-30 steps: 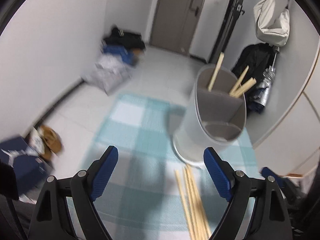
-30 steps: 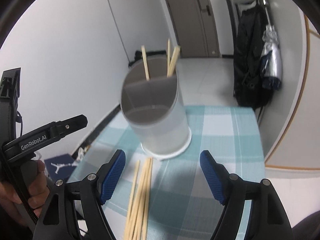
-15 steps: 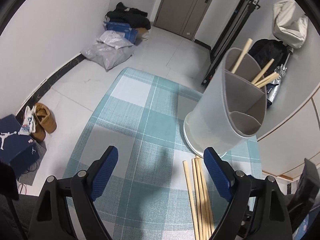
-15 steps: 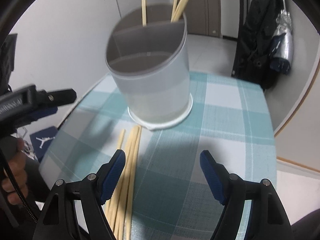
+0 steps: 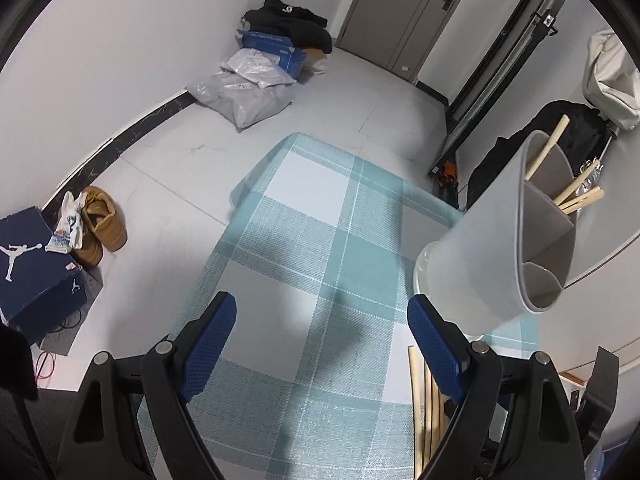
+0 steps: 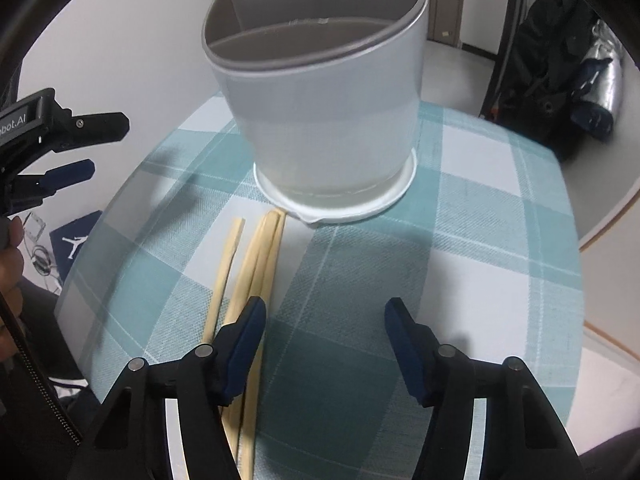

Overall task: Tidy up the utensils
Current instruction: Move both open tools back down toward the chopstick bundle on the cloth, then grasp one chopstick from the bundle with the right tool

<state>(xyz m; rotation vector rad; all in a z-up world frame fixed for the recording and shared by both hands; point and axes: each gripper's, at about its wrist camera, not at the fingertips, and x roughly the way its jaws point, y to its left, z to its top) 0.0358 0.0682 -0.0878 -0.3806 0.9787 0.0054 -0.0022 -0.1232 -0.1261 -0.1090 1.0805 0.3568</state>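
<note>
A grey-white divided utensil holder (image 6: 328, 120) stands on the teal checked tablecloth (image 6: 480, 240). Three chopsticks (image 5: 576, 200) lean in its far compartment. Several loose wooden chopsticks (image 6: 256, 264) lie on the cloth just in front of the holder. My right gripper (image 6: 326, 336) hovers low over the cloth with its jaws closing and nothing between them. Its left finger (image 6: 248, 340) lies over the chopsticks' near part. My left gripper (image 5: 322, 340) is open over bare cloth to the left of the holder (image 5: 492, 240), and the loose chopsticks (image 5: 416, 400) show beside its right finger.
The left gripper (image 6: 108, 148) and the hand (image 6: 8, 248) holding it show at the left edge of the right wrist view. On the floor are a blue shoebox (image 5: 32, 264), brown shoes (image 5: 100, 224), plastic bags (image 5: 248, 92) and a black bag (image 6: 560, 60) by the wall.
The right gripper has sunk toward the cloth and chopsticks, and its jaws have narrowed. The left gripper has drifted left and lower, so the holder now sits at the right edge of its view.
</note>
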